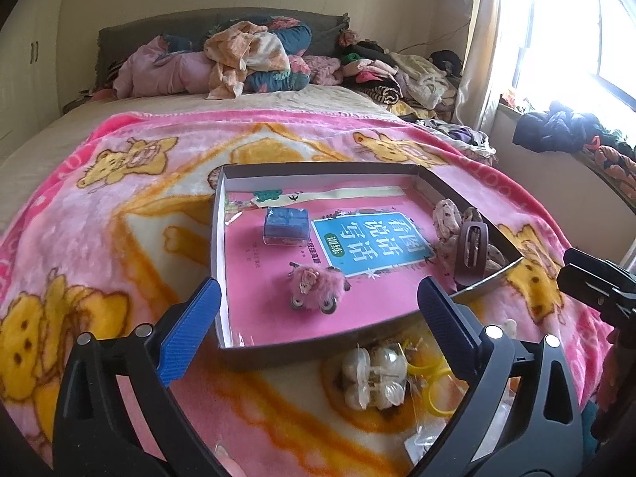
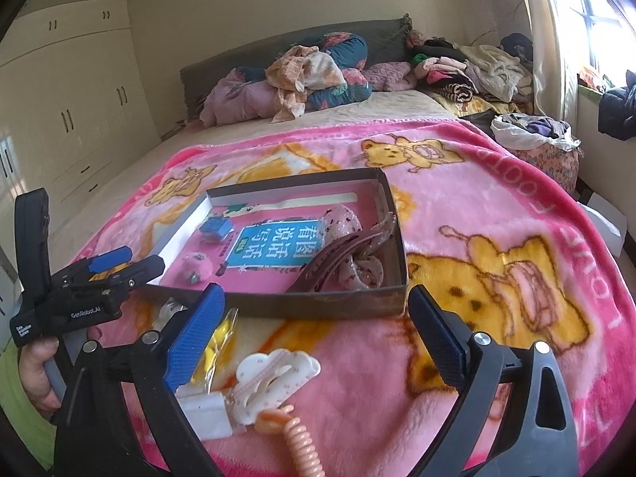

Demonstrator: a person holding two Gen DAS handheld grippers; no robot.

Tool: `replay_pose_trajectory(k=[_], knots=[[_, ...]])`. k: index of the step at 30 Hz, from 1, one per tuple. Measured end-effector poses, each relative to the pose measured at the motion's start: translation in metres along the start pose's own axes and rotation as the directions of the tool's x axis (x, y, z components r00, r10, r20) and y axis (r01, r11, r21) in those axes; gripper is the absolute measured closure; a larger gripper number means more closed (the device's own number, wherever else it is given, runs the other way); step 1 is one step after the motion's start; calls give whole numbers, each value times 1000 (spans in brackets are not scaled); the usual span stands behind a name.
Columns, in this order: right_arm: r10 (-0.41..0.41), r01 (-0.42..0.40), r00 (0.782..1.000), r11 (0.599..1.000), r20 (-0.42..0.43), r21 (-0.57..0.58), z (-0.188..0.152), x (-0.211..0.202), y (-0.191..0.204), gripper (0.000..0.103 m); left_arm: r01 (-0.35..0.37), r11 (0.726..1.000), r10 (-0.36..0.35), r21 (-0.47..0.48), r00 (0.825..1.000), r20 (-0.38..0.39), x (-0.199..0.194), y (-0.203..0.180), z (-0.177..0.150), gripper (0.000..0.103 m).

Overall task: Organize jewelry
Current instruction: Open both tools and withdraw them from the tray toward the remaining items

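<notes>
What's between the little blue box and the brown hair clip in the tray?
A pink book's teal title label lies between the blue box and brown clip; the left wrist view shows it best.

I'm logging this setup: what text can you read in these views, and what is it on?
"看图说话写话" and "训练": teal panel on the pink book in the box.
"GenRobot.AI": left gripper, right wrist view.
White label under it: too small to read.
Book's small print: blurred.
Blanket lettering: unreadable.
</notes>
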State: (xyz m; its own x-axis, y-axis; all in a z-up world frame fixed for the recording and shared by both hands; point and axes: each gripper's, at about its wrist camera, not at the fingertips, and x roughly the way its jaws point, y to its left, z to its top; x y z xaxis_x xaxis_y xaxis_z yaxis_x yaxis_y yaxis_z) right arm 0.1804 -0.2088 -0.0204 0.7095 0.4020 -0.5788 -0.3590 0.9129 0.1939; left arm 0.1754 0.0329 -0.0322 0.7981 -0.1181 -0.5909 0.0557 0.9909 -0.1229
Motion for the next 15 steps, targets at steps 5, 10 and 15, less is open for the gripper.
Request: replay_pose_trajectory(k=[5, 10, 15], knots=[[2, -2, 1000, 1000, 3, -5, -7, -8, 3, 12, 8, 1000, -8, 1, 1000, 3, -7, -2, -3, 12], [3, -3, 1000, 1000, 4, -25, -14, -17, 8, 12, 10, 1000, -10, 5, 1000, 3, -14, -3, -8, 12], [-1, 1, 1000, 999, -1, -54, -24, -24, 14, 12, 15, 1000, -15, 9, 1000, -5, -19, -4, -14, 12]])
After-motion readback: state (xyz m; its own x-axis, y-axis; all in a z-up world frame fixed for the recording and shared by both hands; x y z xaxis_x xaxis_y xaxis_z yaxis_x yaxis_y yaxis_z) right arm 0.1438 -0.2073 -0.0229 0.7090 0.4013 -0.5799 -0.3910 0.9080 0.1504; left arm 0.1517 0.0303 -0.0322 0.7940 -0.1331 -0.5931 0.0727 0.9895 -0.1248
